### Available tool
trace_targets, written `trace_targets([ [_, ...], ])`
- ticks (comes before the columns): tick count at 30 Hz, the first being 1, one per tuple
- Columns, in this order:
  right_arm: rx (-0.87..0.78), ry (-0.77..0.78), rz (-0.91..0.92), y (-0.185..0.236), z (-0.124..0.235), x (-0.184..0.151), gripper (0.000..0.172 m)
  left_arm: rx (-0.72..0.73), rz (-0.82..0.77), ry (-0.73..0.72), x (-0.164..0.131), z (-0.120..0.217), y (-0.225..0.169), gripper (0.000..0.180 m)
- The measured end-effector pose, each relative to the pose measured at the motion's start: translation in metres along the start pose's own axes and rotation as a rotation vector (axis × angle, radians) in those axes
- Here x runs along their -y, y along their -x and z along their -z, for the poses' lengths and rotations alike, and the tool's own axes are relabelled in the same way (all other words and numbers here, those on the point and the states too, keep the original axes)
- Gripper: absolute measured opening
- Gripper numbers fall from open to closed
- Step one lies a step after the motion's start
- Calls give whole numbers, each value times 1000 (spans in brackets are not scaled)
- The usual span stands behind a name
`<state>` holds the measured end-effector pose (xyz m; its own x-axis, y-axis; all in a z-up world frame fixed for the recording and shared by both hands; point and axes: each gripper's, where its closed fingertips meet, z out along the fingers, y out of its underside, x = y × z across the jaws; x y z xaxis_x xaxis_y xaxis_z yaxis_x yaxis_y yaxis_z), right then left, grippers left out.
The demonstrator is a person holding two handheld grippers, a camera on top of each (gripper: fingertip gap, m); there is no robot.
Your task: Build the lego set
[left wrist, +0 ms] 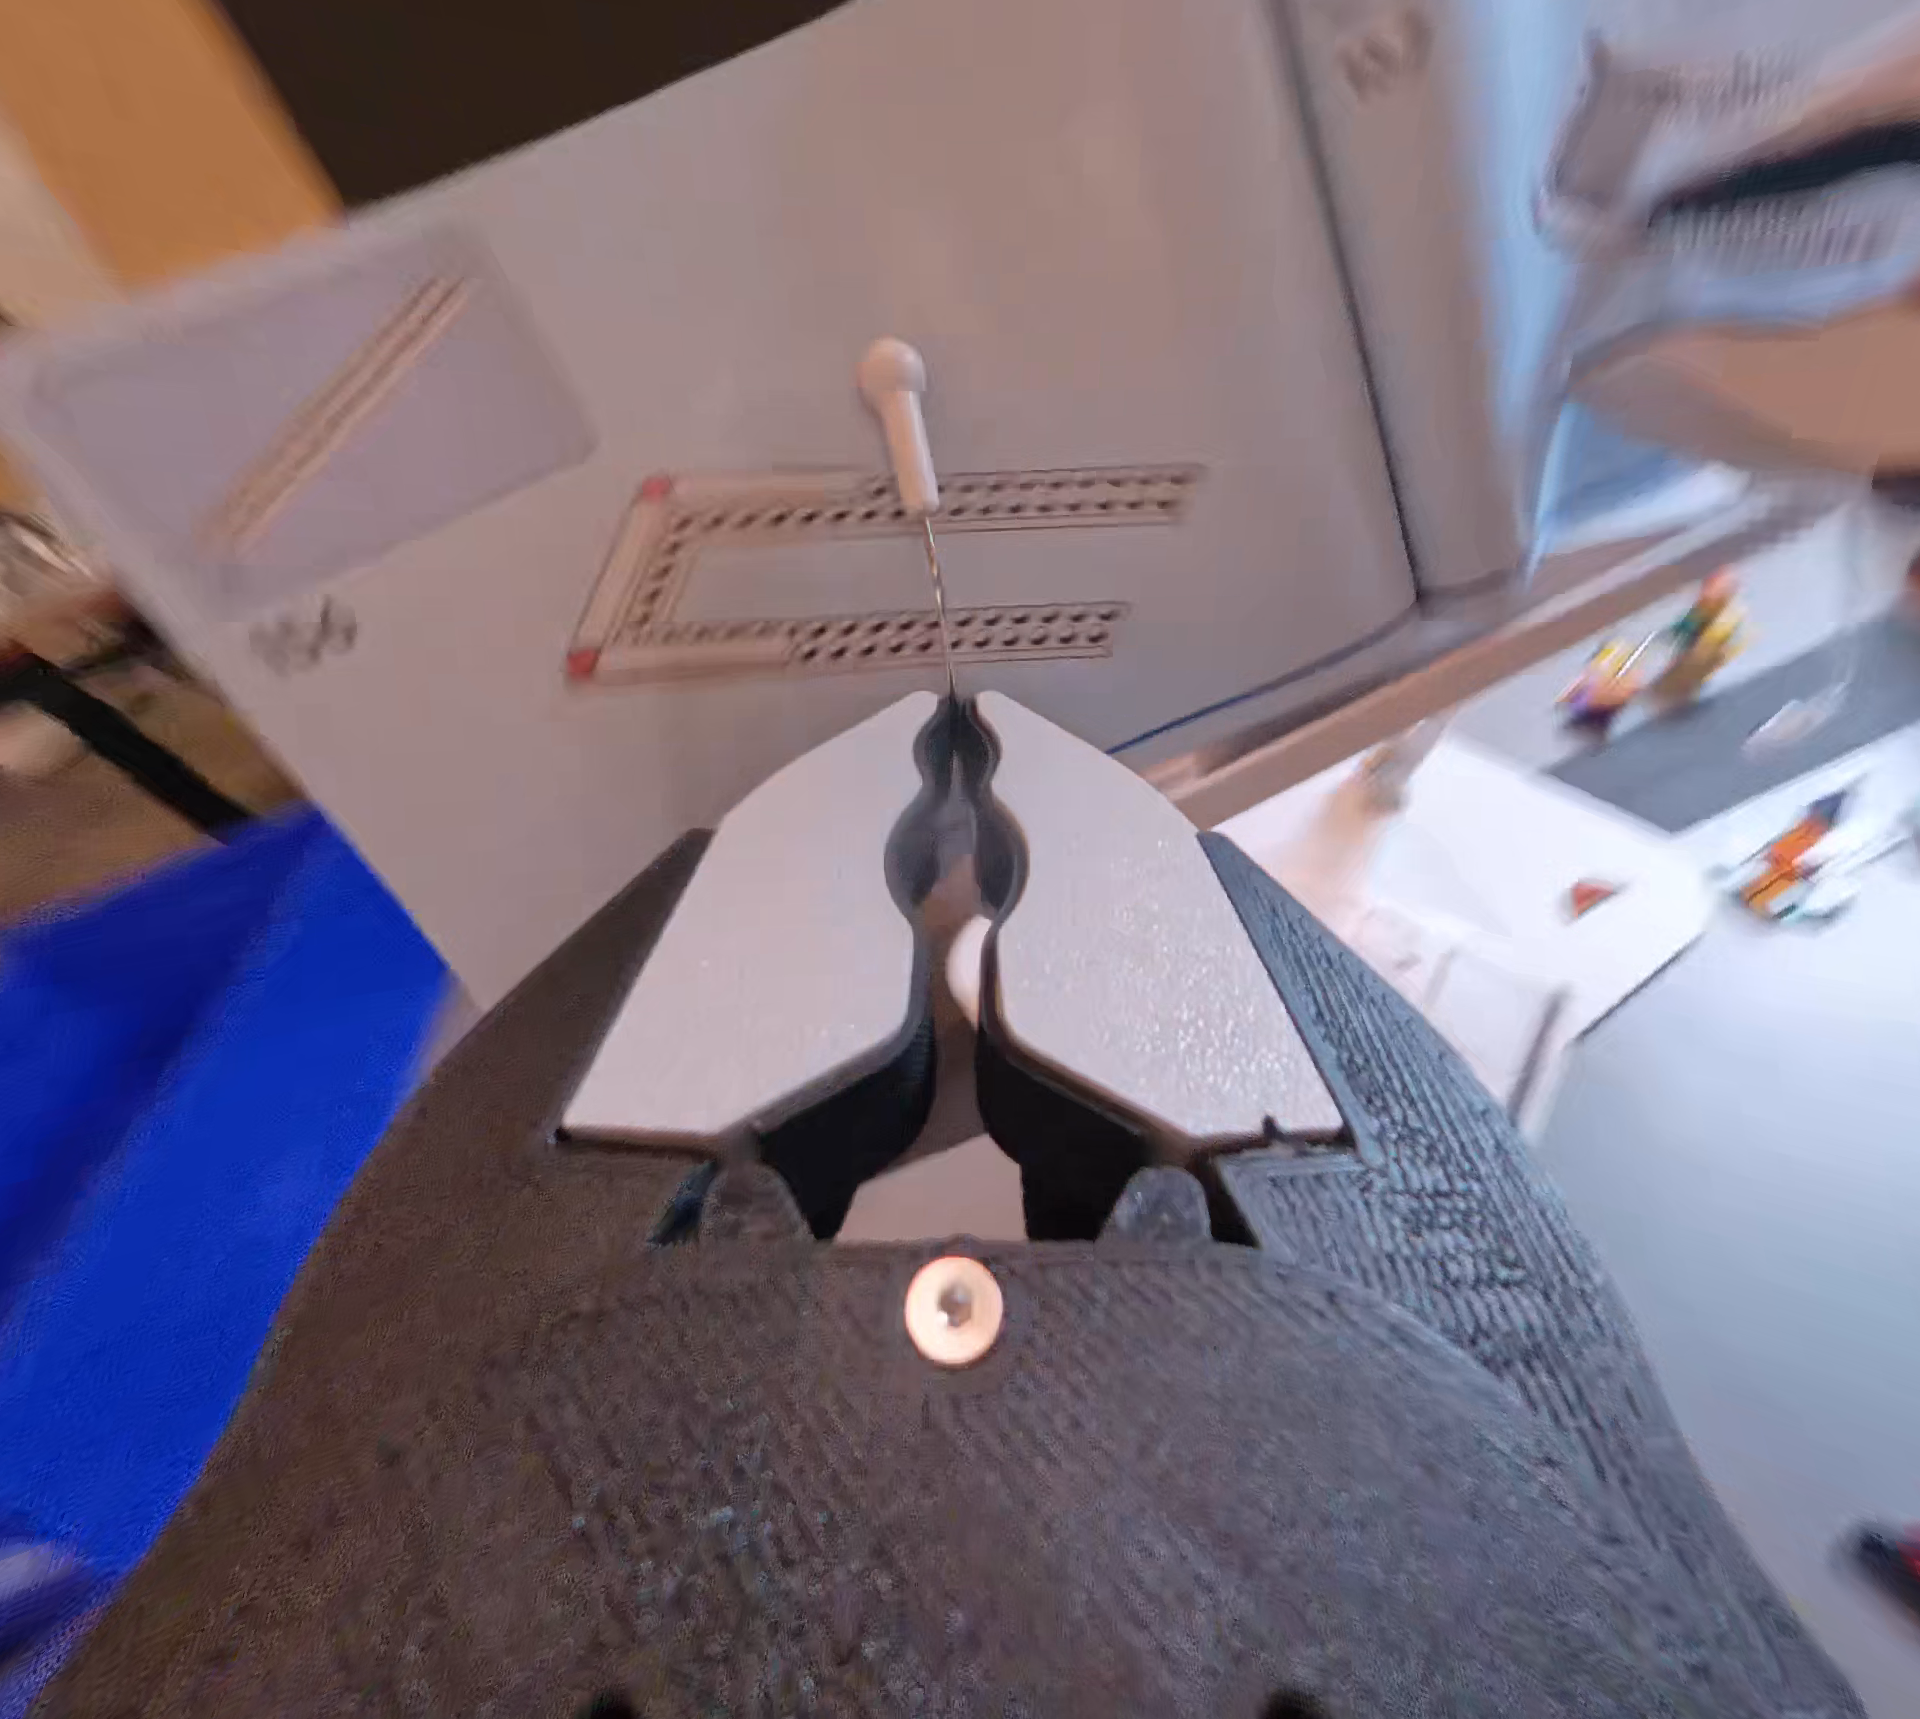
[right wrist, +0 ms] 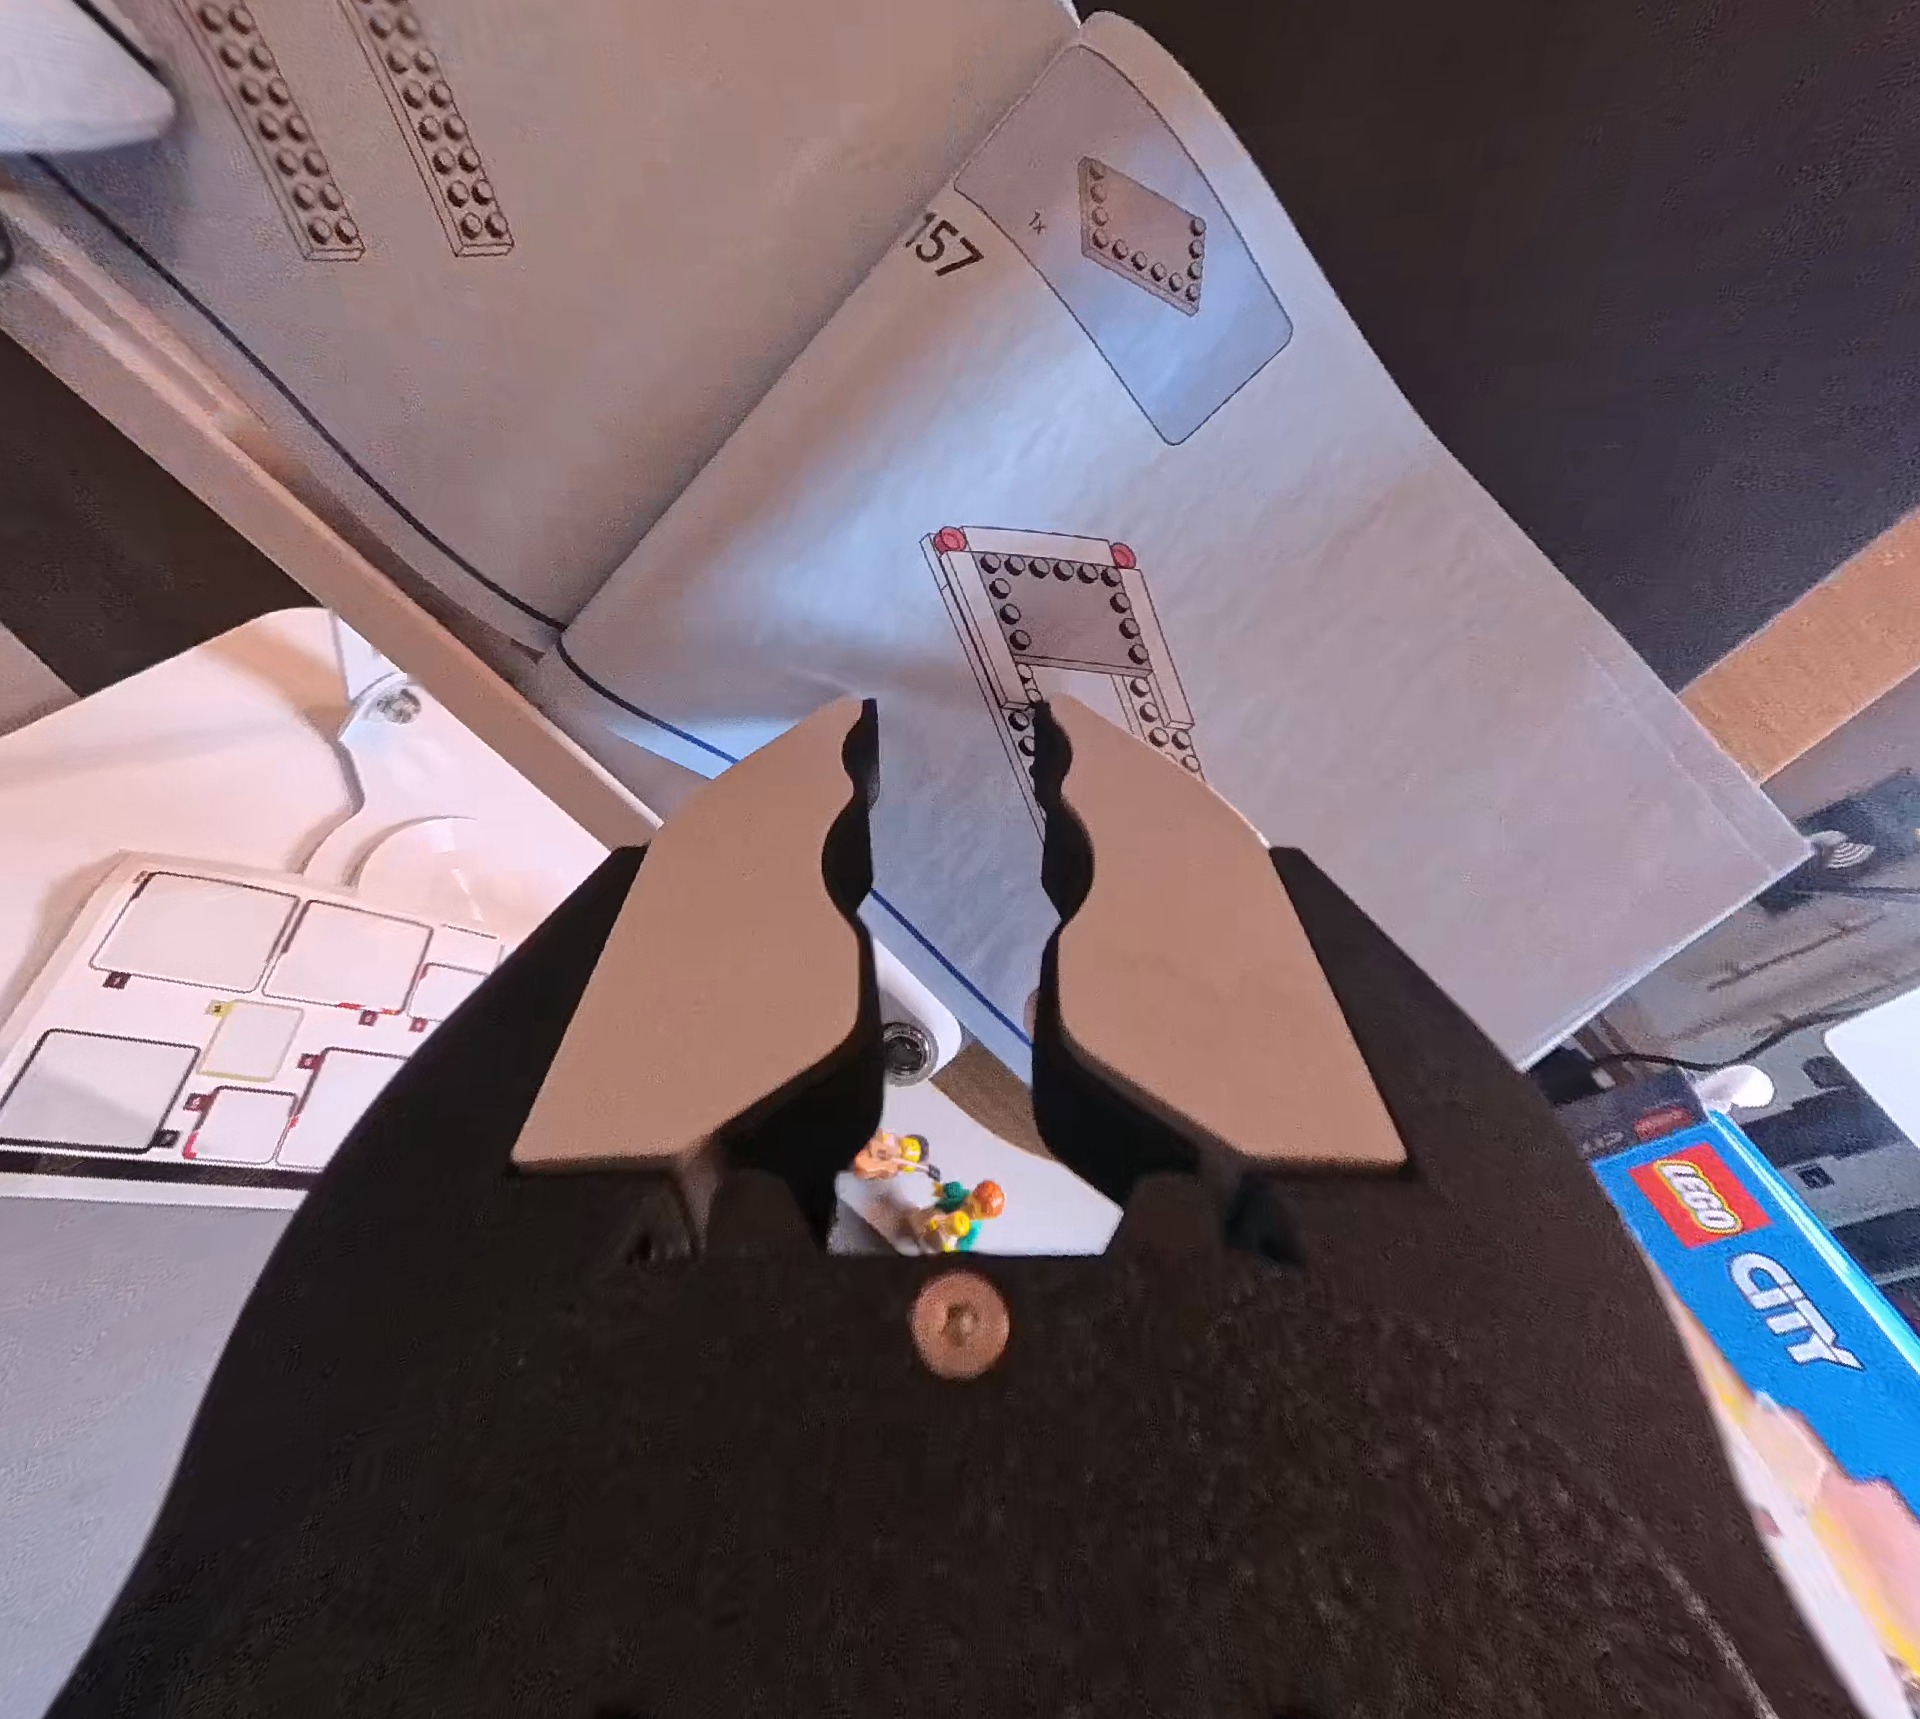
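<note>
Right now my left gripper (left wrist: 958, 705) pinches the thin wire of a white-handled tool (left wrist: 902, 422) before the open instruction booklet (left wrist: 1039, 267) (blurry), while my right gripper (right wrist: 954, 713) hangs part-open, empty, near its right-hand page (right wrist: 1351, 682).

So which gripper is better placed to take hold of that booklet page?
Right, probably. The right gripper is open, with the booklet page just beyond its fingertips. The left gripper is shut on a thin wire tool with a white handle, so it is occupied.
</note>
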<state>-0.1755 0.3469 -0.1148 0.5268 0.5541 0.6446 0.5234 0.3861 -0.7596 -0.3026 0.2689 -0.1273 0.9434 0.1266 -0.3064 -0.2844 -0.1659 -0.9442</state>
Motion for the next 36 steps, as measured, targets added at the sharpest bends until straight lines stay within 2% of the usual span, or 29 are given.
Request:
trace_targets([
  [4, 10, 15, -25, -1, -1, -4, 31, -123, 748, -141, -20, 11, 21, 4],
  [8, 15, 11, -44, -1, 0, -6, 32, -358, 1492, -269, -42, 11, 16, 5],
  [9, 13, 8, -45, -1, 0, -6, 32, -404, 1585, -279, -48, 10, 13, 7],
  [12, 15, 1, -65, -1, 2, -7, 35, -448, 1633, -305, -51, 18, 0, 12],
  [14, 24, -13, -87, -1, 3, -8, 36, -456, 1521, -220, -49, 24, -20, 11],
  [17, 29, -38, -127, -3, 4, -9, 38, -434, 1255, -113, -38, 38, -61, 7],
  [19, 23, -49, -152, -5, 5, -11, 41, -418, 927, -130, -10, 45, -79, 4],
  [22, -1, -68, -191, -13, 8, -18, 42, -283, 353, -138, 31, 35, -88, 0],
  [25, -27, -82, -251, -26, 11, -29, 46, -186, 47, -57, 54, 5, -86, 0],
  [28, -55, -89, -320, -45, 16, -43, 53, -137, -131, 75, 49, -25, -84, 0],
  [30, -60, -95, -382, -58, 19, -52, 62, -121, -208, 89, 49, -32, -85, 0],
  [33, -10, -126, -463, -67, 18, -57, 74, -87, -233, 89, 49, -35, -86, 0],
  [36, -8, -161, -428, -74, 14, -47, 81, -44, -324, 105, 49, -36, -87, 0],
])
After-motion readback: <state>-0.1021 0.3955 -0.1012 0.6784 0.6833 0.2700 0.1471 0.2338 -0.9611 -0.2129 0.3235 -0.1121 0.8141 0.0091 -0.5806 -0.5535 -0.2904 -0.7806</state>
